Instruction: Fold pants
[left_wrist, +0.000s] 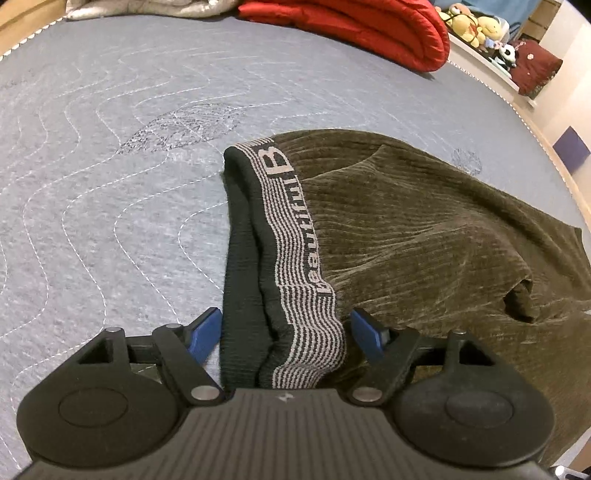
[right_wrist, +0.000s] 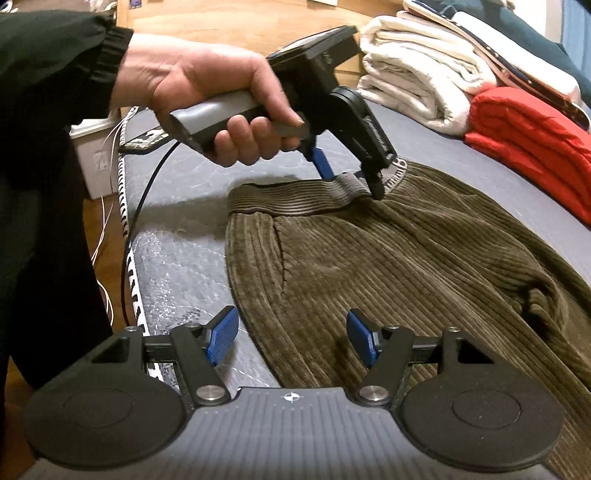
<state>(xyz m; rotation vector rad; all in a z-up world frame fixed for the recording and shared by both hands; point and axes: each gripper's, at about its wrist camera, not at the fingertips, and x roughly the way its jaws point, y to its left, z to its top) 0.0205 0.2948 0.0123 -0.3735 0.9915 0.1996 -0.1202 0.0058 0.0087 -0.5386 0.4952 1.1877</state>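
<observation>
Olive corduroy pants (left_wrist: 424, 229) lie flat on a grey quilted mattress (left_wrist: 110, 147). Their striped elastic waistband (left_wrist: 291, 229) runs away from my left gripper (left_wrist: 286, 330), which is open; the band's near end lies between the blue pads with a small gap on each side. In the right wrist view a hand (right_wrist: 207, 85) holds that left gripper (right_wrist: 349, 181) tilted down over the waistband (right_wrist: 295, 199). My right gripper (right_wrist: 291, 336) is open over the left side edge of the pants (right_wrist: 388, 266), below a pocket slit. Cloth lies under it, ungripped.
A folded red quilt (left_wrist: 369, 29) and plush toys (left_wrist: 472, 22) sit at the far side. Folded white blankets (right_wrist: 417, 66) and the red quilt (right_wrist: 528, 136) lie behind the pants. The mattress edge (right_wrist: 129, 240), a black cable (right_wrist: 147, 192) and a dark sleeve (right_wrist: 44, 147) are at left.
</observation>
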